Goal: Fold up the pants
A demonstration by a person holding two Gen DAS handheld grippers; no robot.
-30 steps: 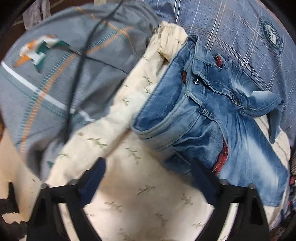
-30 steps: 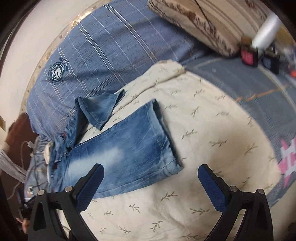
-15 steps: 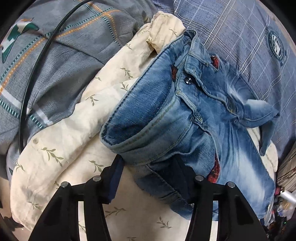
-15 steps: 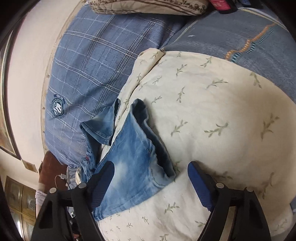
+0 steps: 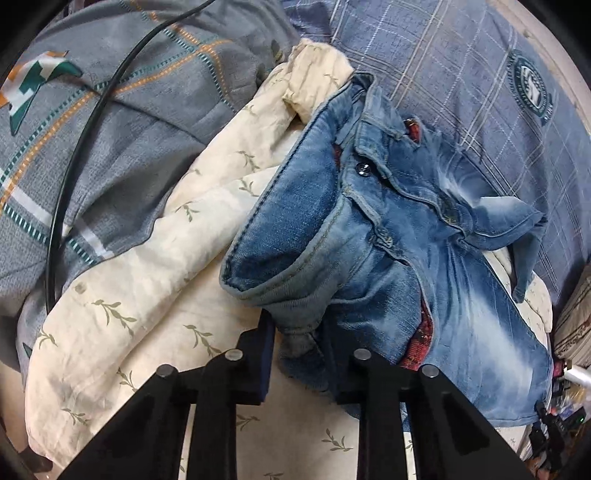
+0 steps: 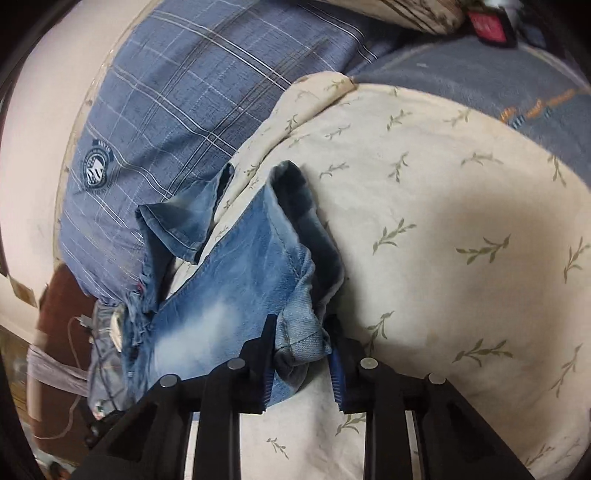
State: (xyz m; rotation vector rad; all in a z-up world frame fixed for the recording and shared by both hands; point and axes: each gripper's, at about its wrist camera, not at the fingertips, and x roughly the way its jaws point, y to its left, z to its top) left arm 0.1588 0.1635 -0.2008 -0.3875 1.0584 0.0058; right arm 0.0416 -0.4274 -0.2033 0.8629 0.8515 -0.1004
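The pants are short blue jeans [image 5: 388, 236] with faded patches and red plaid lining, lying on a cream leaf-print sheet [image 5: 155, 280]. My left gripper [image 5: 299, 343] is shut on the near corner of the waistband, which bunches between the pads. In the right wrist view the jeans [image 6: 236, 280] stretch away to the left. My right gripper [image 6: 301, 347] is shut on the hem of the near leg. The far leg [image 6: 177, 225] is flipped up and folded over.
A blue plaid pillow [image 5: 461, 74] lies behind the jeans and also shows in the right wrist view [image 6: 177, 96]. A grey patterned blanket [image 5: 110, 122] with a black cable [image 5: 70, 177] across it lies at left. Small items [image 6: 487, 22] sit at the bed's far end.
Both grippers moved in onto the jeans and closed: the left on the waistband corner, the right on the leg hem. The denim now bunches between the pads.
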